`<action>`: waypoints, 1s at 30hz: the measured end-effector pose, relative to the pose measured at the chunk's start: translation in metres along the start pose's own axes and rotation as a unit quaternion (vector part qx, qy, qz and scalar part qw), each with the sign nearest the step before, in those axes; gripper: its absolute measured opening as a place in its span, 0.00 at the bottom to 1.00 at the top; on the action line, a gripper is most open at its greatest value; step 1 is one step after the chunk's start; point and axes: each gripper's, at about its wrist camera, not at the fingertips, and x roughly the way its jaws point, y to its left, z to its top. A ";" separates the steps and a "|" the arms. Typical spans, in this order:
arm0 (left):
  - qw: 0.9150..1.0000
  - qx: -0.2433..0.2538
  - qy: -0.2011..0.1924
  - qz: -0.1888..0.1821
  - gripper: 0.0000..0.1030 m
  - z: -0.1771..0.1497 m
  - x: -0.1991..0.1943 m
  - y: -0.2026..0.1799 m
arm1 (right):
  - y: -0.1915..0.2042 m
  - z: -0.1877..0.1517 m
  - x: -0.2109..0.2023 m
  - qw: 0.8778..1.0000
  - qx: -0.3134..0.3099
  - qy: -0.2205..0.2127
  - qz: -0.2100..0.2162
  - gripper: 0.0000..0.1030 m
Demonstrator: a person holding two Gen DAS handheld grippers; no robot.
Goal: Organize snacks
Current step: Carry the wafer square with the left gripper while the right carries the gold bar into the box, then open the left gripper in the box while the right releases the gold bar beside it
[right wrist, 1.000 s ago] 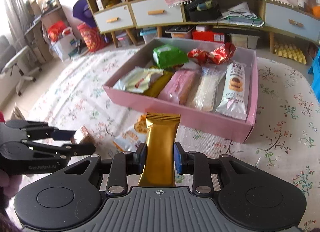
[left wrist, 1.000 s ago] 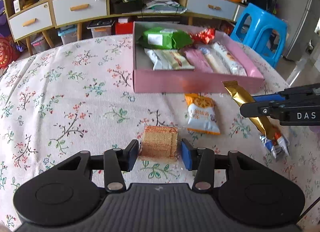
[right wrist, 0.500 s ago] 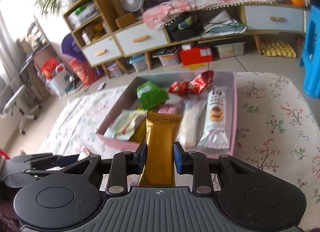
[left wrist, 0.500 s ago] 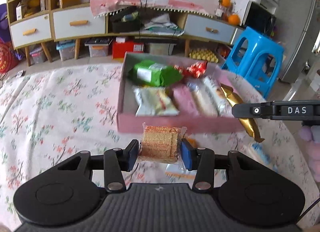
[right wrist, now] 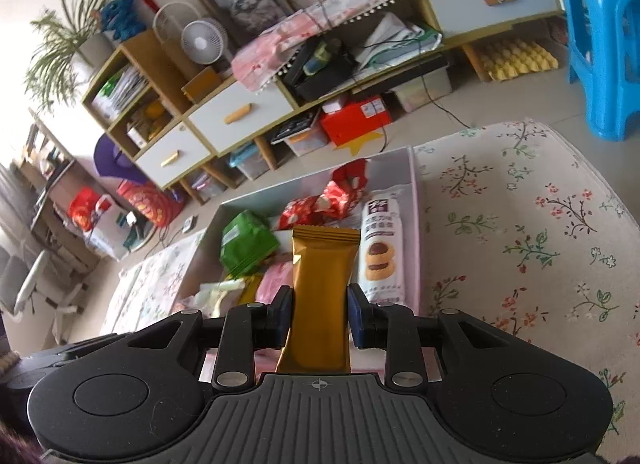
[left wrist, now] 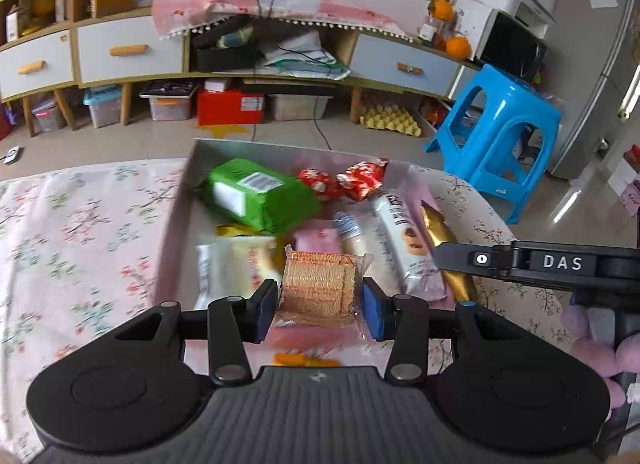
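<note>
Wafer pack (left wrist: 318,290): clear wrap, pinched on both sides by the left gripper (left wrist: 319,310), carried above the near end of the pink box (left wrist: 176,223); the gripper tilts downward toward the box interior.

Gold bar (right wrist: 322,296): held upright between the pads of the right gripper (right wrist: 319,318), crimped top end up, over the box's near right part; in the left view this gripper enters from the right edge, flat and side-on, with the bar hanging beneath it beside the box's right wall.

Box contents: green pack (left wrist: 260,195) at the far left; two red wrappers (left wrist: 344,181) at the far middle; long white biscuit pack (right wrist: 380,248) along the right side; pink bar (left wrist: 318,242) and pale packs in the middle and near left.

Box stands on a table (right wrist: 520,232) under a floral cloth; an orange packet (left wrist: 304,360) shows below the left gripper, partly hidden.

Beyond the table: blue stool (left wrist: 496,135); low cabinet (left wrist: 120,51) with drawers.
</note>
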 end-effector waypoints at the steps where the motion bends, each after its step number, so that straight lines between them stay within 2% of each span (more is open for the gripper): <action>1: 1.000 0.004 0.001 -0.001 0.40 0.000 0.004 -0.004 | -0.003 0.000 0.001 1.000 0.005 -0.001 -0.001 0.27; 11: 0.999 0.043 0.017 0.001 0.40 -0.002 0.030 -0.026 | -0.018 0.003 0.011 1.000 0.027 -0.009 -0.012 0.27; 19: 0.998 0.059 0.018 0.013 0.41 -0.003 0.032 -0.030 | -0.019 0.002 0.012 1.000 0.023 -0.011 -0.016 0.28; 20: 0.998 0.062 0.018 0.013 0.43 -0.002 0.032 -0.030 | -0.019 0.002 0.012 1.000 0.022 -0.011 -0.016 0.31; 24: 0.997 0.075 0.012 0.016 0.52 -0.003 0.030 -0.034 | -0.019 0.004 0.011 1.000 0.024 -0.007 -0.012 0.32; 26: 0.997 0.081 0.012 0.016 0.56 -0.003 0.029 -0.035 | -0.019 0.004 0.010 1.000 0.024 -0.010 -0.011 0.38; 30: 0.996 0.085 0.009 0.020 0.65 -0.002 0.027 -0.035 | -0.017 0.006 0.010 1.000 0.020 -0.008 -0.009 0.39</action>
